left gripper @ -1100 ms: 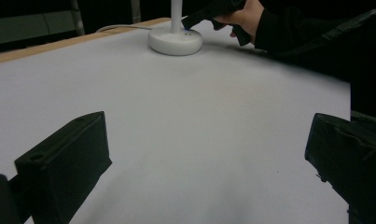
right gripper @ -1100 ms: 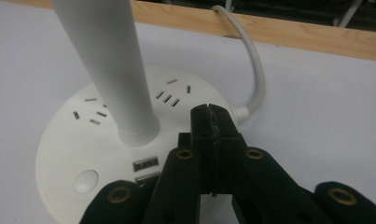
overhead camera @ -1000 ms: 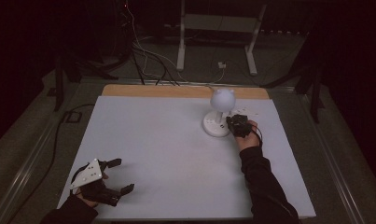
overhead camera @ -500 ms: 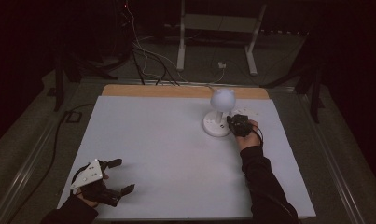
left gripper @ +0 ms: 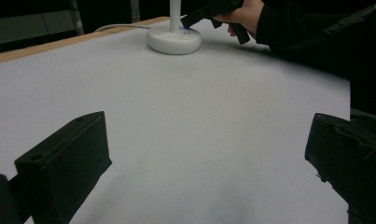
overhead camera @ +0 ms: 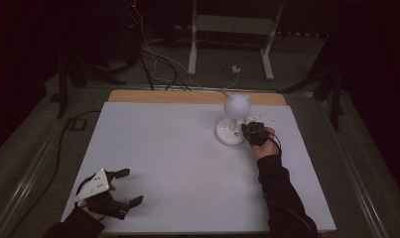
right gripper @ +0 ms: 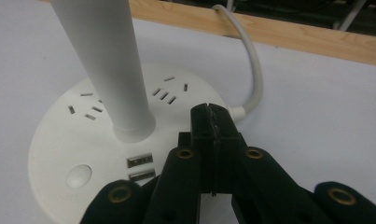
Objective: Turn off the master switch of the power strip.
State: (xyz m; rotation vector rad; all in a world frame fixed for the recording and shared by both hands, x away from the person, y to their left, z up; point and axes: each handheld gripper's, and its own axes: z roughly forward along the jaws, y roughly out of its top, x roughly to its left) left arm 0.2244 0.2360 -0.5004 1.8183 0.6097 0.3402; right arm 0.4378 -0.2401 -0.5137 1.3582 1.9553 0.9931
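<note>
A white desk lamp [overhead camera: 235,105] with a round head stands on a disc base [overhead camera: 229,134] at the back right of the white table; the base [right gripper: 83,154] carries sockets, two USB ports and a round button. My right gripper [overhead camera: 251,131] is shut, jaws pressed together with nothing between them, its tip [right gripper: 209,114] hovering over the base's right rim beside the stem [right gripper: 106,60]. My left gripper [overhead camera: 125,187] rests open near the front left corner, its jaws wide apart over bare table [left gripper: 199,140]. The lamp base [left gripper: 174,39] and the right hand show far off in the left gripper view.
A white cord [right gripper: 251,60] leaves the base toward the wooden strip [overhead camera: 187,96] along the table's back edge. Behind the table are cables and a white stand [overhead camera: 232,44] on the floor. The table surface [overhead camera: 177,158] is bare between the two grippers.
</note>
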